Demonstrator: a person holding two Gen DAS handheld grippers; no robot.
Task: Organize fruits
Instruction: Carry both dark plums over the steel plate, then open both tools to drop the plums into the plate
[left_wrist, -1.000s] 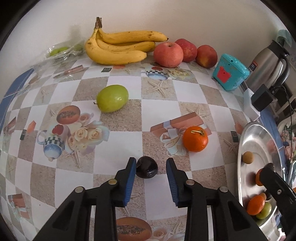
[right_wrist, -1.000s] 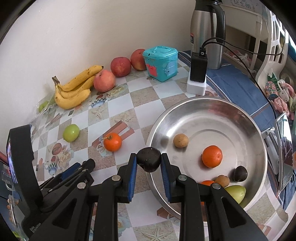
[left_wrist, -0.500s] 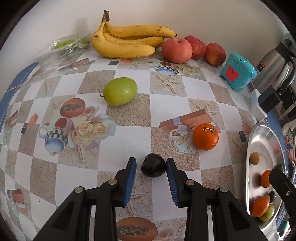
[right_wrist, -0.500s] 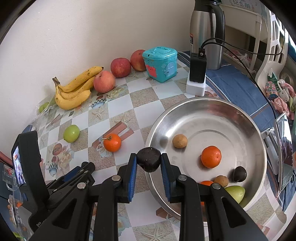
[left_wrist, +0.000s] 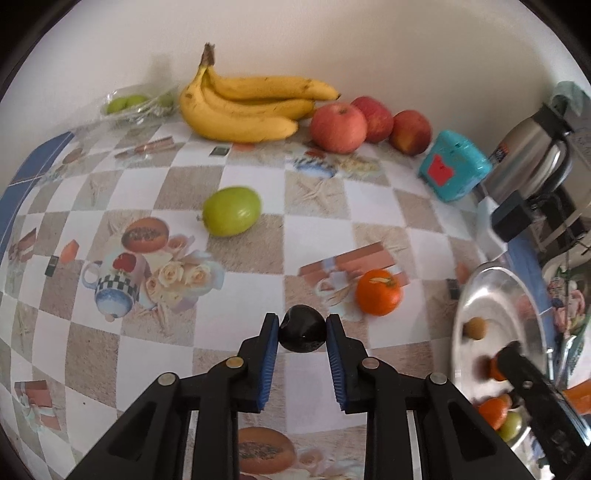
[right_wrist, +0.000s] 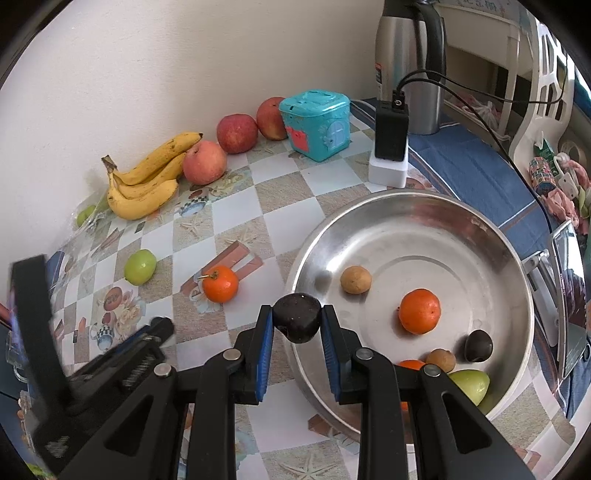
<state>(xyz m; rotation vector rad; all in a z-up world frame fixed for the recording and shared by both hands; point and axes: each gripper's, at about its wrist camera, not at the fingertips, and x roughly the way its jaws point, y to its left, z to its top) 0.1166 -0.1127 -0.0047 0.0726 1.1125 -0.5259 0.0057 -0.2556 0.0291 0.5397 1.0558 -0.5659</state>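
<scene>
My left gripper (left_wrist: 302, 326) is shut on a dark plum (left_wrist: 302, 328), just above the checkered tablecloth. My right gripper (right_wrist: 297, 318) is shut on another dark plum (right_wrist: 296, 322), held over the near-left rim of the steel bowl (right_wrist: 480, 225). The bowl holds several small fruits, among them an orange (right_wrist: 420, 311) and a brown one (right_wrist: 355, 279). On the cloth lie a loose orange (left_wrist: 378, 297), which also shows in the right wrist view (right_wrist: 220, 283), and a green fruit (left_wrist: 232, 215).
Bananas (left_wrist: 243, 107) and three red apples (left_wrist: 338, 127) line the back wall, with a bag of green fruit (left_wrist: 129, 105) at the far left. A teal box (right_wrist: 316, 123), a black charger block (right_wrist: 390, 136) and a steel kettle (right_wrist: 408, 66) stand behind the bowl.
My left gripper moved forward around the dark plum on the cloth and closed on it. My right gripper has stayed still, holding its plum at the bowl's rim.
</scene>
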